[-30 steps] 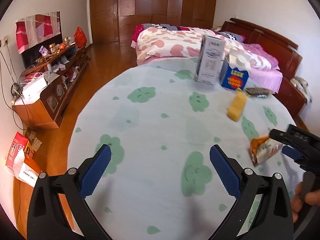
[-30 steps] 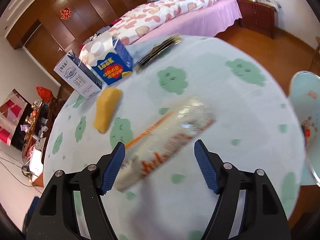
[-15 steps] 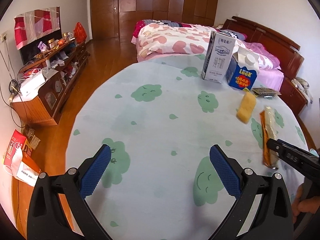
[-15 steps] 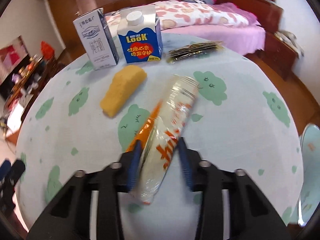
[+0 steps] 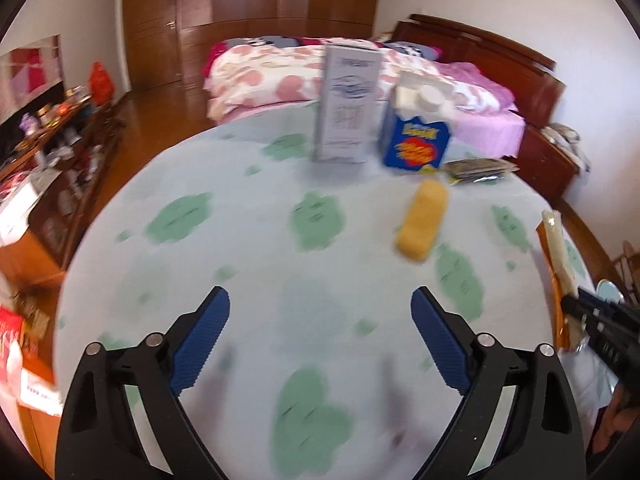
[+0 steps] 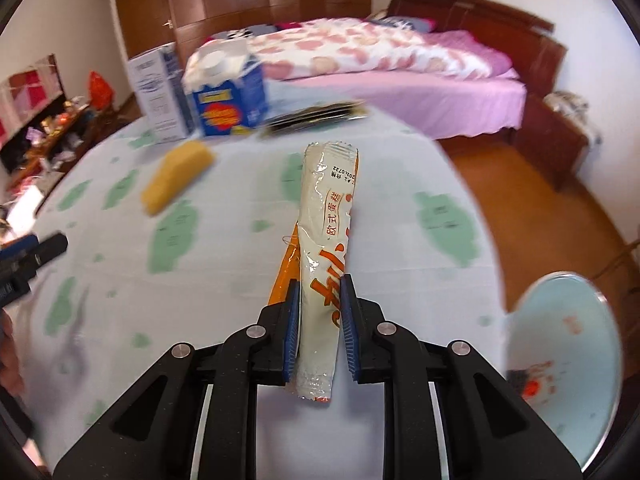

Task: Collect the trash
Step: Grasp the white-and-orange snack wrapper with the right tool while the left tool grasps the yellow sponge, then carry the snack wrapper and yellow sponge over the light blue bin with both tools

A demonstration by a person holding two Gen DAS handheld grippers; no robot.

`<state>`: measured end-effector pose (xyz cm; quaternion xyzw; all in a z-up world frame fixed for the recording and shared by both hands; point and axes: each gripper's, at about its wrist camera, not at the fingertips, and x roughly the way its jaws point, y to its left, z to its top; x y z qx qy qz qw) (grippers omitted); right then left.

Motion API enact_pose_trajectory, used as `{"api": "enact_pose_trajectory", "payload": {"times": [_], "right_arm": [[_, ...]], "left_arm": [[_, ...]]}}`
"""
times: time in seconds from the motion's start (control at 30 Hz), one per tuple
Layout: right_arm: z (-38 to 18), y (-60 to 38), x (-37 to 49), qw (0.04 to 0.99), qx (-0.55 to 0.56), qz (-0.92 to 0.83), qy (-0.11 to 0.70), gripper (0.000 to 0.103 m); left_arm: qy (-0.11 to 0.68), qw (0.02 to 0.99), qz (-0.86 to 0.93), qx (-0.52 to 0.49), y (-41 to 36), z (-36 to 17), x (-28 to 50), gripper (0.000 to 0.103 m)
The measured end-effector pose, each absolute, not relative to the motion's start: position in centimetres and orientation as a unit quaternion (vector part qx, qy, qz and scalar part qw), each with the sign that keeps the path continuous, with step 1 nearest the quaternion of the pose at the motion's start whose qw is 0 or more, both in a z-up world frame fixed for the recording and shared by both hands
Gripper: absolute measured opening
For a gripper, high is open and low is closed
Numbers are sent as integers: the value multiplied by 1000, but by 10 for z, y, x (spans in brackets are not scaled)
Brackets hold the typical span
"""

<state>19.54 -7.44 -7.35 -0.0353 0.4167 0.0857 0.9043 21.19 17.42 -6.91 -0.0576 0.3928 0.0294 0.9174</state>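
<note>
My right gripper [image 6: 320, 312] has its blue pads pressed on the lower part of a long white and orange snack wrapper [image 6: 326, 216], the jaws still closing; the wrapper sticks out forward over the table. The left wrist view shows this wrapper [image 5: 558, 248] at the far right. My left gripper [image 5: 320, 300] hovers over the middle of the table, its jaws wide but closing, nothing between them. Farther back lie a yellow sponge-like block [image 5: 422, 220], a dark flat packet [image 5: 476, 168], a blue carton [image 5: 416, 140] and a tall white carton [image 5: 348, 104].
The round table [image 5: 240, 260] has a pale cloth with green blotches. A round stool seat [image 6: 568, 352] stands by its right edge. Behind the table is a bed [image 6: 380, 60]; a cluttered low cabinet [image 5: 52, 152] runs along the left wall.
The right gripper's jaws closed on the wrapper and lifted it so it now points straight ahead. The left gripper moved forward over the table toward the cartons, its jaws slightly narrower.
</note>
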Motion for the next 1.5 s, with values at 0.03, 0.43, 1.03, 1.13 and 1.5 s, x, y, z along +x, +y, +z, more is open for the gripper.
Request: {"api": "enact_pose_trajectory", "payload": {"times": [0.03, 0.43, 1.03, 1.13, 1.5], "right_arm": [[-76, -76, 194, 904, -33, 88, 418, 21], [-84, -95, 191, 898, 20, 112, 425, 21], [-86, -96, 201, 897, 25, 118, 426, 21], [-83, -91, 196, 902, 11, 115, 415, 21], [-71, -83, 146, 908, 20, 150, 391, 21]], "left_arm": [[394, 917, 23, -55, 168, -69, 222, 87], [441, 897, 2, -29, 111, -97, 297, 63], [409, 911, 12, -40, 123, -83, 227, 24], [405, 913, 19, -33, 125, -78, 206, 24], [398, 917, 34, -23, 118, -68, 158, 24]]}}
